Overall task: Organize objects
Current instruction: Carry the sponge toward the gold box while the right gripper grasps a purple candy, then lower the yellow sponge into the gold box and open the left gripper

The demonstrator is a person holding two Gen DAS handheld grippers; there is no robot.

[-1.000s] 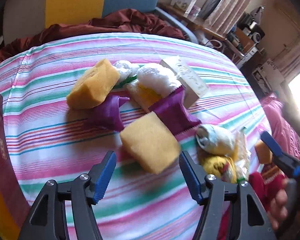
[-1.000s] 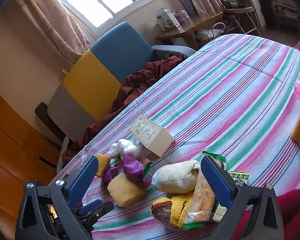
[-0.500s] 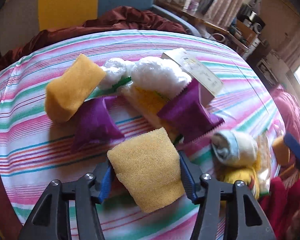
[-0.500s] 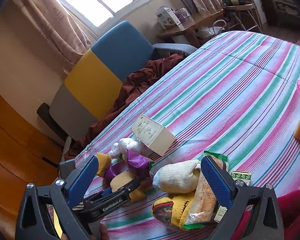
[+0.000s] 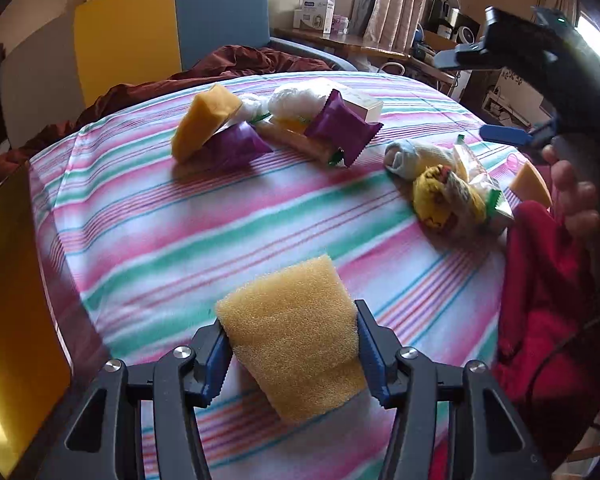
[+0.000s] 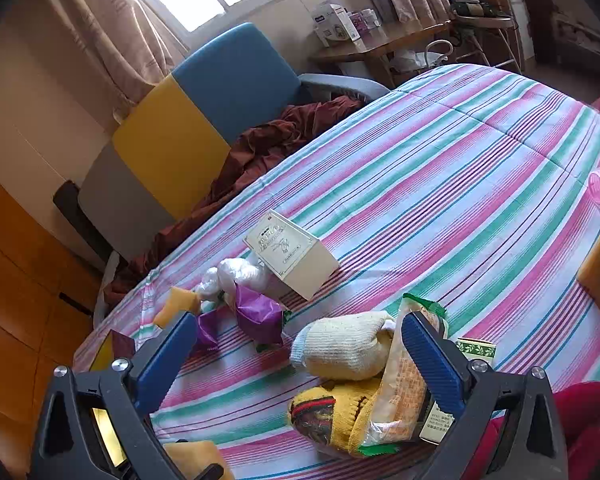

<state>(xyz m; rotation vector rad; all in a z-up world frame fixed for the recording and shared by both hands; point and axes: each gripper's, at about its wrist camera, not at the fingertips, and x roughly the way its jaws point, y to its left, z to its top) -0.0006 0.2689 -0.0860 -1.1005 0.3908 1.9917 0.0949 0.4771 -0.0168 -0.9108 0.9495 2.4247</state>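
Since a second ago your left gripper (image 5: pixel 290 354) has closed on the yellow sponge (image 5: pixel 296 336) and drawn it back from the pile. Left wrist view: the sponge sits squeezed between both blue pads, above the striped cloth (image 5: pixel 188 240).

Right wrist view: your right gripper (image 6: pixel 296 354) stands wide open, grasping nothing, over the cream sock (image 6: pixel 342 346) and snack packet (image 6: pixel 404 396).

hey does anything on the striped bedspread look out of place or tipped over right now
Mostly it is a jumble. One yellow sponge is propped at a tilt on a purple packet instead of lying flat, and the cream box leans against the white plastic bundle. Nothing looks spilled or torn. The left gripper has its jaws pressed on another sponge.
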